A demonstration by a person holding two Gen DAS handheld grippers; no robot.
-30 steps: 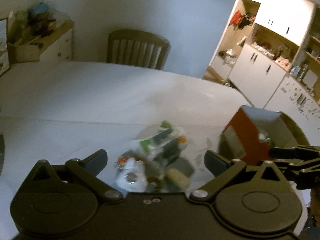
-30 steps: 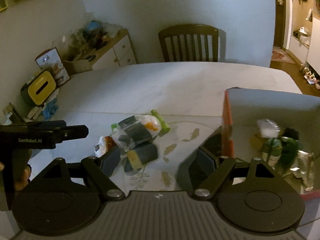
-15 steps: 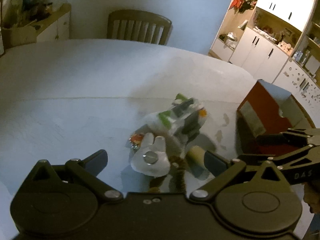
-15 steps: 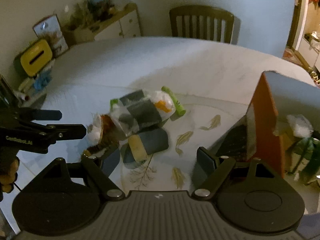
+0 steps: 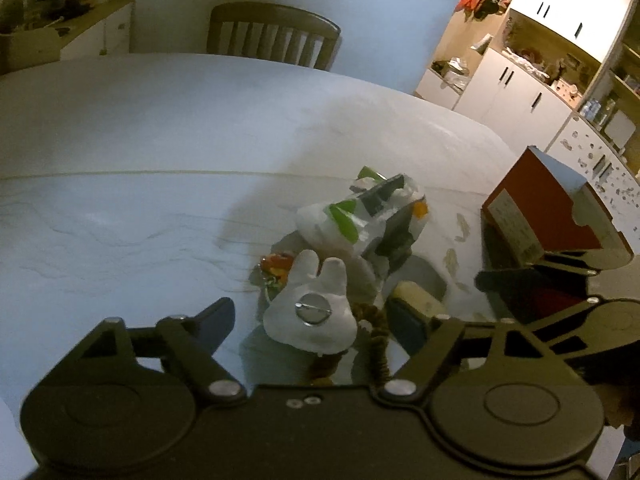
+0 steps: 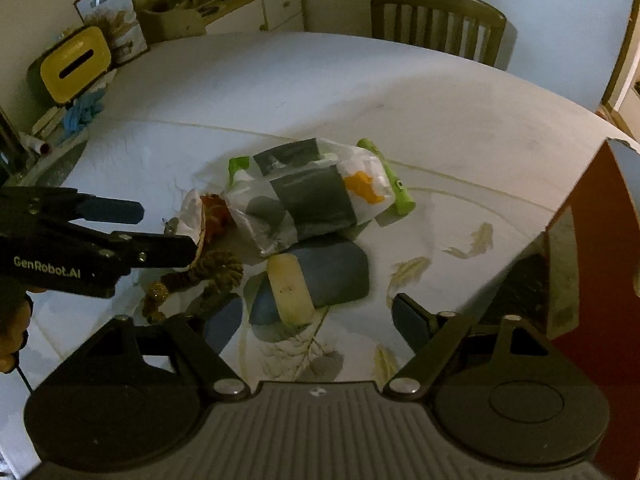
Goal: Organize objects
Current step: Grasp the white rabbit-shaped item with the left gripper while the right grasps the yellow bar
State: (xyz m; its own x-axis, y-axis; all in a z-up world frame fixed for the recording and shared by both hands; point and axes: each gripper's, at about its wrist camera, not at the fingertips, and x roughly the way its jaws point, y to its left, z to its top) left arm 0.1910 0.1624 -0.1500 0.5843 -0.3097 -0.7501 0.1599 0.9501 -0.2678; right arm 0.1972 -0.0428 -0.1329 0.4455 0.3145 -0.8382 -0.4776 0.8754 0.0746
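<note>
A small pile lies on the white table point(image 5: 140, 140). It holds a clear plastic bag point(image 6: 312, 196) with green, black and orange contents, a green tube point(image 6: 390, 176), a blue-grey pouch point(image 6: 340, 272) under a cream oblong piece point(image 6: 290, 288), a brown braided cord point(image 6: 216, 268) and a white rabbit-shaped piece point(image 5: 312, 312). My left gripper point(image 5: 316, 320) straddles the white piece, its jaws closing, pads not touching it. My right gripper point(image 6: 316, 320) hangs over the pouch and cream piece, jaws closing, pads clear. The left gripper point(image 6: 160, 228) also shows at the right view's left edge.
An open red box point(image 5: 532, 216) stands right of the pile, close to the right gripper. A wooden chair point(image 5: 276, 40) is at the far side. A yellow tissue box point(image 6: 74, 64) and clutter sit at the table's left end; white cabinets point(image 5: 520, 92) stand beyond.
Both grippers have come down and closer to the pile. The left jaws have narrowed around the white piece. The right gripper has swung from the red box toward the pouch.
</note>
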